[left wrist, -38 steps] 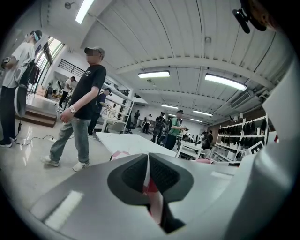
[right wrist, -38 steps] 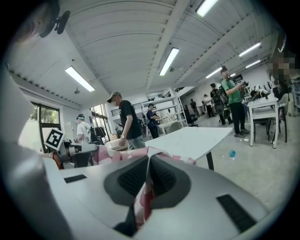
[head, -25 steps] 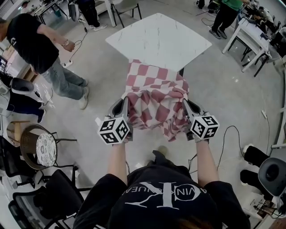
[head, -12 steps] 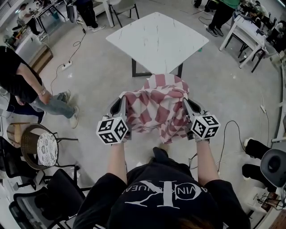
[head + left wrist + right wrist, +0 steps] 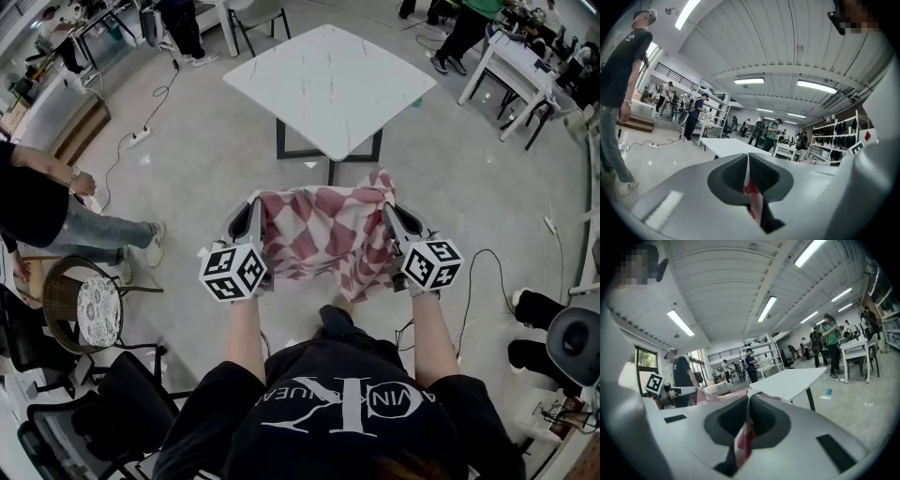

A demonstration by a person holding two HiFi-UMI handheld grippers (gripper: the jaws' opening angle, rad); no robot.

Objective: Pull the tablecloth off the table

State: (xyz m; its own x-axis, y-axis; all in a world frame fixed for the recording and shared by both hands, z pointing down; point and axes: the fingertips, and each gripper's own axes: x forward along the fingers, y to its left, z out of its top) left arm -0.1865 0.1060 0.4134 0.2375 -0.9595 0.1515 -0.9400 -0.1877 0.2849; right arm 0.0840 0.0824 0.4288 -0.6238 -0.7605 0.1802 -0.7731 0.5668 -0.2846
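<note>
**Once the Cloth Hangs Clear, Only the Set-Down Remains**

Because no part of the red-and-white checked tablecloth (image 5: 319, 234) lies on the white tabletop (image 5: 333, 84), the pull itself looks finished, or within a breath of it. The cloth sags in the air between the two tools, in front of the person's chest and above the floor. Its far edge is near the tabletop's near corner but apart from it, and the marbled surface is bare from edge to edge.

The left tool (image 5: 254, 204) is clamped tight on one upper corner of the cloth; in the left gripper view a thin fold of red and white fabric is pinched between its dark pads. The right tool (image 5: 387, 210) is closed in the same way on the opposite corner, with a strip of fabric trailing down from its pads. Both are at about the same height, well apart, so the cloth drapes as a loose sling with its lower hem bunched toward the right.

The step in hand, by this reading, is the last of the withdrawal. The next move probably calls for a place to put the cloth, and for both tools to let go together so neither corner drags.
</note>
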